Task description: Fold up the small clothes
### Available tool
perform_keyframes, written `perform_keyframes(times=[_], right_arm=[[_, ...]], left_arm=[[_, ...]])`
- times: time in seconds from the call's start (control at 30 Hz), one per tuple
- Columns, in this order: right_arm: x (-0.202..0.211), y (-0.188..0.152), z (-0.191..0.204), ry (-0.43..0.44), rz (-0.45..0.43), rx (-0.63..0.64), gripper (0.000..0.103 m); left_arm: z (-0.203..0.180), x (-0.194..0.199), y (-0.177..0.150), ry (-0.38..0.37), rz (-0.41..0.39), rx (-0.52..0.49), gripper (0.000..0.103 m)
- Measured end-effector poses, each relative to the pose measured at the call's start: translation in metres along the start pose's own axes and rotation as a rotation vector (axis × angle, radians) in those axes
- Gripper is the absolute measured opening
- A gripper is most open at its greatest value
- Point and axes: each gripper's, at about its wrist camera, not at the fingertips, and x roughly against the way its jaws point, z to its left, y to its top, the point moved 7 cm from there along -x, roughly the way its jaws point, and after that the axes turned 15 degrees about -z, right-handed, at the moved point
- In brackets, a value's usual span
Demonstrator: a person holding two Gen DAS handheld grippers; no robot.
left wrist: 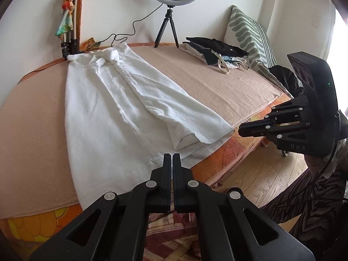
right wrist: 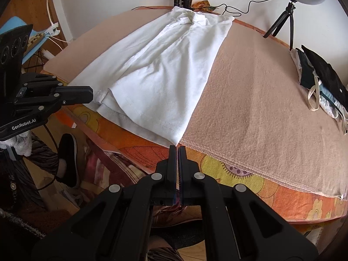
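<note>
A white shirt [left wrist: 113, 100] lies flat on the beige blanket [left wrist: 217, 82], its sides folded in lengthwise, collar at the far wall and hem at the near bed edge. It also shows in the right wrist view [right wrist: 169, 65]. My left gripper [left wrist: 173, 155] is shut and empty, its tips just above the shirt's hem near the left corner. My right gripper [right wrist: 178, 147] is shut and empty, its tips right at the hem's right corner by the blanket edge. Each gripper shows from the side in the other view, the right gripper [left wrist: 241, 129] and the left gripper [right wrist: 91, 94].
A stack of folded dark and light clothes [left wrist: 217, 53] sits at the far right of the bed, beside a striped pillow [left wrist: 250, 30]. A ring light on a tripod [left wrist: 169, 6] stands at the wall. Folded tripod legs [left wrist: 69, 32] lean at the far left. Wooden floor [left wrist: 261, 178] lies below.
</note>
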Motion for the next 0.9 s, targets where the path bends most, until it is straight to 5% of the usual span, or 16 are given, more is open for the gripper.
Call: perform_keyframes(times=[0.03,0.1,0.23,0.33,0.37,0.4,0.6,0.9], right_arm=[[0.005,0.005,-0.001,0.012,-0.026,-0.025,0.007],[0.009,0.015,-0.003,0.034,-0.066,-0.068,0.016],[-0.002,0.023,-0.006,0.024,-0.064,-0.1,0.018],[-0.015,0.021,-0.005,0.043,-0.034,-0.124,0.018],[-0.02,0.02,-0.005,0.043,-0.023,-0.13,0.018],[-0.025,0.019,-0.006,0.042,-0.013,-0.137,0.018],[-0.037,0.009,-0.006,0.042,0.043,-0.118,0.018],[-0.026,0.02,0.0,0.004,-0.005,-0.057,0.021]], left_arm=[[0.0,0.001,0.002,-0.003,-0.001,-0.006,0.007],[0.001,0.0,0.006,0.026,-0.019,-0.041,0.044],[-0.007,-0.02,0.008,0.033,0.004,-0.127,0.047],[-0.011,-0.035,0.007,0.04,0.01,-0.178,0.04],[-0.011,-0.039,0.006,0.033,0.012,-0.178,0.015],[-0.012,-0.043,0.006,0.012,0.02,-0.161,0.002],[-0.012,-0.019,0.014,-0.013,-0.047,-0.057,0.001],[-0.004,-0.016,-0.003,0.014,0.017,-0.062,0.002]])
